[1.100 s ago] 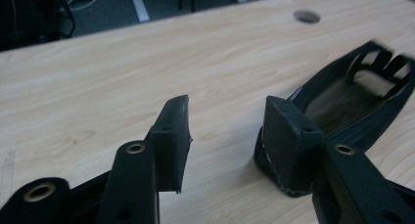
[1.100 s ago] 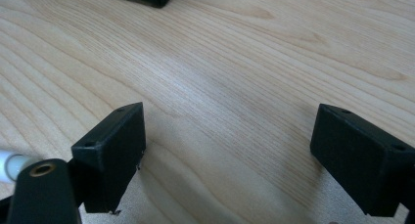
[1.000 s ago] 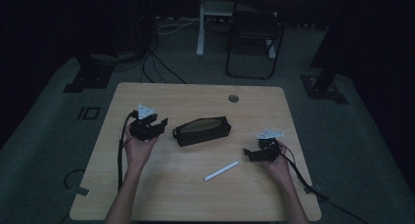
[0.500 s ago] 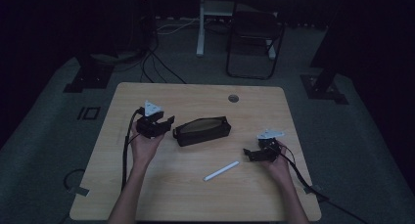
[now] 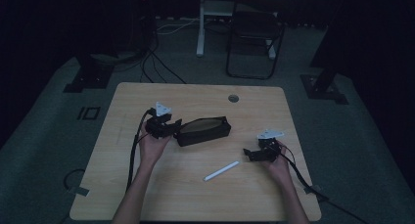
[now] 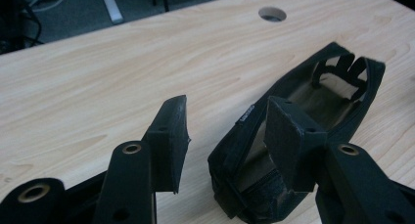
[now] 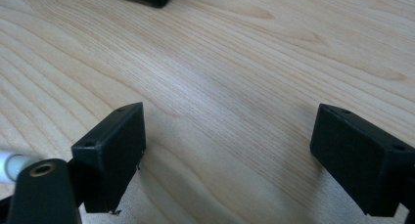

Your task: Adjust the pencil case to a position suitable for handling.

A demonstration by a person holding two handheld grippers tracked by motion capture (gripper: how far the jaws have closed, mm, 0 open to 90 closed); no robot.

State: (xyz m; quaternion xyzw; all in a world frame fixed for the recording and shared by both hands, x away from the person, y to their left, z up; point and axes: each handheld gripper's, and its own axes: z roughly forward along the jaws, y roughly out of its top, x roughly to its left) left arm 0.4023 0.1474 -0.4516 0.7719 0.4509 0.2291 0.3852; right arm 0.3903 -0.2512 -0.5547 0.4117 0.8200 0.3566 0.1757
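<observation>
A black pouch (image 5: pixel 203 131) lies open in the middle of the wooden table (image 5: pixel 195 199). Its grey lining and elastic loops appear in the left gripper view, pouch (image 6: pixel 337 92). My left gripper (image 5: pixel 174 126) is at the pouch's left end. In its own view the left gripper (image 6: pixel 227 104) is open. One side wall of the pouch sits between the jaws, and the left pad (image 6: pixel 171 131) stands clear of it. A white pen (image 5: pixel 221 170) lies nearer the person. My right gripper (image 5: pixel 248 154) rests just right of the pen. It is wide open over bare wood, right gripper (image 7: pixel 230 116), with the pen's end (image 7: pixel 10 165) beside its left jaw.
A round cable hole (image 5: pixel 233 98) is in the table's far side. A chair (image 5: pixel 254 38) and a white stand (image 5: pixel 200 23) are on the floor beyond the table. Cables trail from both grippers over the near edge.
My left hand has moved right to the pouch's end, so its jaws now straddle the pouch's wall. The right hand, the pen and the pouch have stayed put.
</observation>
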